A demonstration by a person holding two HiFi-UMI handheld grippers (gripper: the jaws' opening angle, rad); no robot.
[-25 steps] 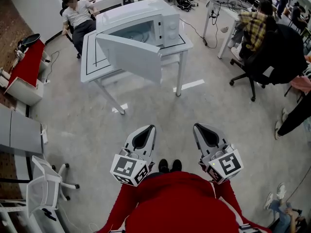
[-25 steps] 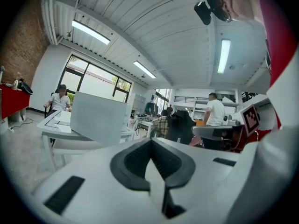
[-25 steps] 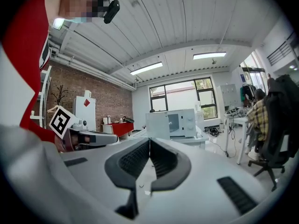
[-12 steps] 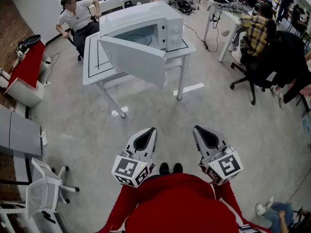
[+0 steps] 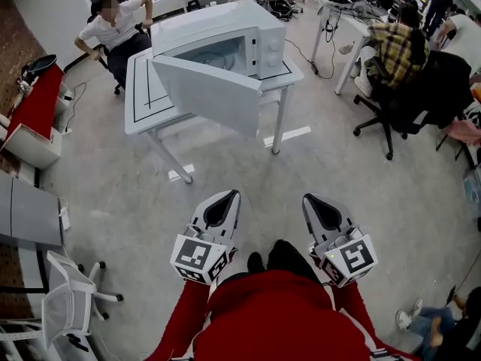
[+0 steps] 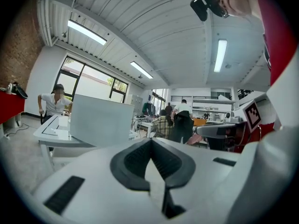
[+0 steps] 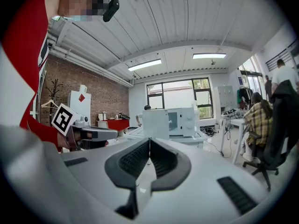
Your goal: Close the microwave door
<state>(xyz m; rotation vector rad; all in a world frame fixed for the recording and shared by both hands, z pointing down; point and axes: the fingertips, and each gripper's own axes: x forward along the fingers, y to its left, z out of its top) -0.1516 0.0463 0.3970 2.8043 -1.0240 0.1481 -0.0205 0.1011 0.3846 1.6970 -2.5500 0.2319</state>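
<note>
The left gripper has its jaws pressed together on nothing, and so has the right gripper just beside it. Well ahead of both tips, slightly to the left, the microwave stands on a white table, its door swung wide open toward them

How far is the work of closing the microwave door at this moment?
Done: nothing yet; the microwave door stands wide open on the microwave on the white table. In hand: the left gripper and right gripper, jaws shut and empty, are well short of the table. Left: approach and push the door closed.
</note>
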